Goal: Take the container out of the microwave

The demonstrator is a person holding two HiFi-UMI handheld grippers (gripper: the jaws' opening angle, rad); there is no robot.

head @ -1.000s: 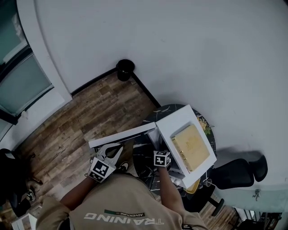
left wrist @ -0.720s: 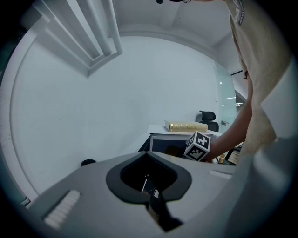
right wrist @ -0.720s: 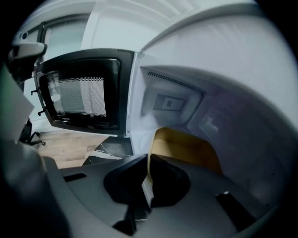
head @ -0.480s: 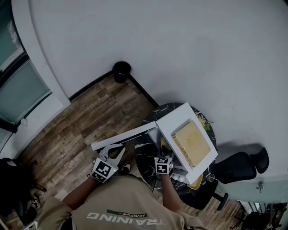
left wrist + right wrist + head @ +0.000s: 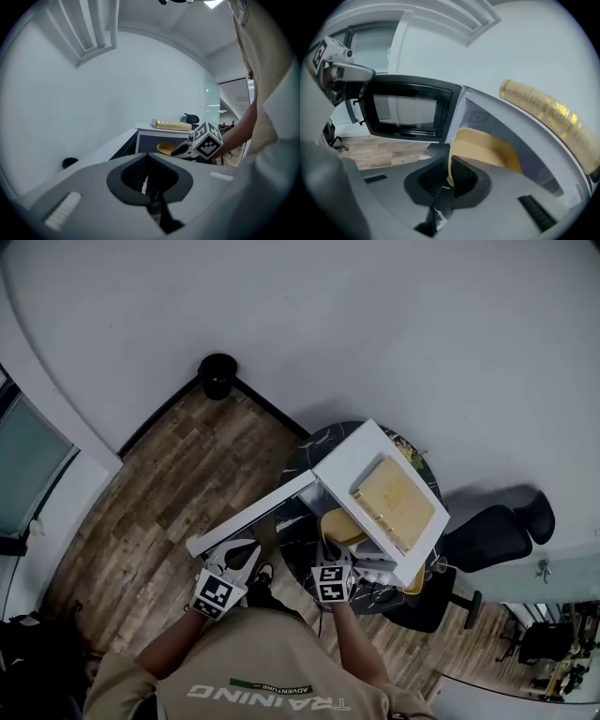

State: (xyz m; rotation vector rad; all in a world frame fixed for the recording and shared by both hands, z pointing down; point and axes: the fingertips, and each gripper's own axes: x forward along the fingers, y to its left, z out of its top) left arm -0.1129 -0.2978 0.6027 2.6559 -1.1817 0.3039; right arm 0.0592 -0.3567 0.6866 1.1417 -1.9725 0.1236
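Container (image 5: 483,151): rim was pinched in my right hand-held gripper (image 5: 449,177) at the microwave (image 5: 349,461) mouth; best drawn out level. Left hand-held gripper (image 5: 149,180) sat closed, empty.

One person works two handheld grippers, left (image 5: 242,551) and right (image 5: 335,551), at one white microwave (image 5: 352,470) with its single door (image 5: 248,517) open. One yellow container (image 5: 339,526) sits at its mouth and one yellow book (image 5: 396,502) on top. Also seen: one round counter (image 5: 317,442), one black office chair (image 5: 492,535) and one black bin (image 5: 217,374).
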